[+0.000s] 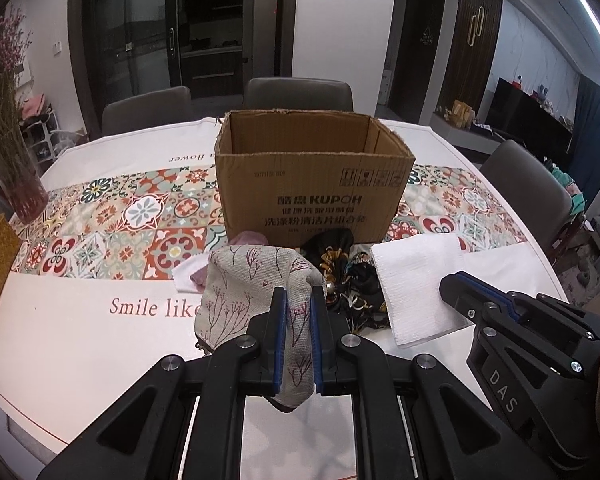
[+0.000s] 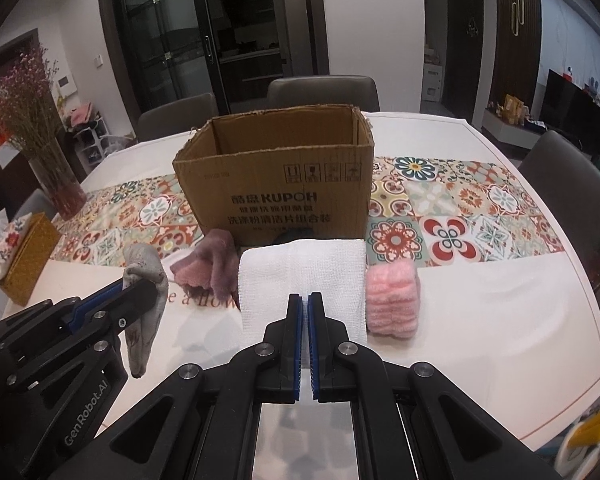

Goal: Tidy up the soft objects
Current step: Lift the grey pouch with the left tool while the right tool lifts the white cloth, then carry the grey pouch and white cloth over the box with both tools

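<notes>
While left claw (image 1: 299, 298) pinches it, pouch (image 1: 256, 292) hangs lengthwise downward.

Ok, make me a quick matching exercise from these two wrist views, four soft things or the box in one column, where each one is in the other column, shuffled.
Things:
1. beige branch-print cloth
2. white towel
3. pink fluffy towel
4. cardboard box

Places or states:
A. open-topped, standing on the patterned runner
B. lying folded on the table, straight ahead of the right gripper
C. clamped in the left gripper, lifted
D. folded, against the white towel's right edge

Pairs: 1-C, 2-B, 3-D, 4-A
</notes>
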{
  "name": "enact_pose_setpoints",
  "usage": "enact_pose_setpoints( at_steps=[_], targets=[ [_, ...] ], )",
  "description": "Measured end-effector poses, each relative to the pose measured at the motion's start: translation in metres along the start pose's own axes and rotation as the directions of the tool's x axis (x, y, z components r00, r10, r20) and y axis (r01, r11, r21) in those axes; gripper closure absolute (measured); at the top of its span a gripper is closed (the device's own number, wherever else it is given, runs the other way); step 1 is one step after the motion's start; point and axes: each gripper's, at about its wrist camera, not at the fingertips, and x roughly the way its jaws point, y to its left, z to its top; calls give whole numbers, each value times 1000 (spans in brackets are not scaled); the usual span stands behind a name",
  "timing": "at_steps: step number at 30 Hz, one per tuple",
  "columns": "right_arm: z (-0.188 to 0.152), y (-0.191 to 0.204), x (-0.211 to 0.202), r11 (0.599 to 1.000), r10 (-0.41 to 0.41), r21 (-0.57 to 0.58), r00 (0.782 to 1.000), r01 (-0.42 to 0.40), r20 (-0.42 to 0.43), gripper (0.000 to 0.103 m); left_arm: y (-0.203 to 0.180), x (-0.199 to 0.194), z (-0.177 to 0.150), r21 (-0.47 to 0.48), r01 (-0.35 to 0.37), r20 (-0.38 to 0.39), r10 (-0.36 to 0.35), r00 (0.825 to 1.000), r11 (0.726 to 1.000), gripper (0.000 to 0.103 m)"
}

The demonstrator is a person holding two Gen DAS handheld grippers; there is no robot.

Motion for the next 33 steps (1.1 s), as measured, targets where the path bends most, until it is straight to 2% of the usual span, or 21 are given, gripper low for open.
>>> enact_pose_setpoints(
  at_steps=[19, 33],
  targets=[
    [42, -10, 6, 1000, 19, 19, 999, -20, 51, 99, -5, 3, 43, 14, 6, 31, -6, 1000, 1000, 91],
    [79, -10, -6, 999, 37, 31, 993, -40, 108, 99, -7, -16, 90, 40, 3, 102, -7, 995, 999, 91]
  ],
)
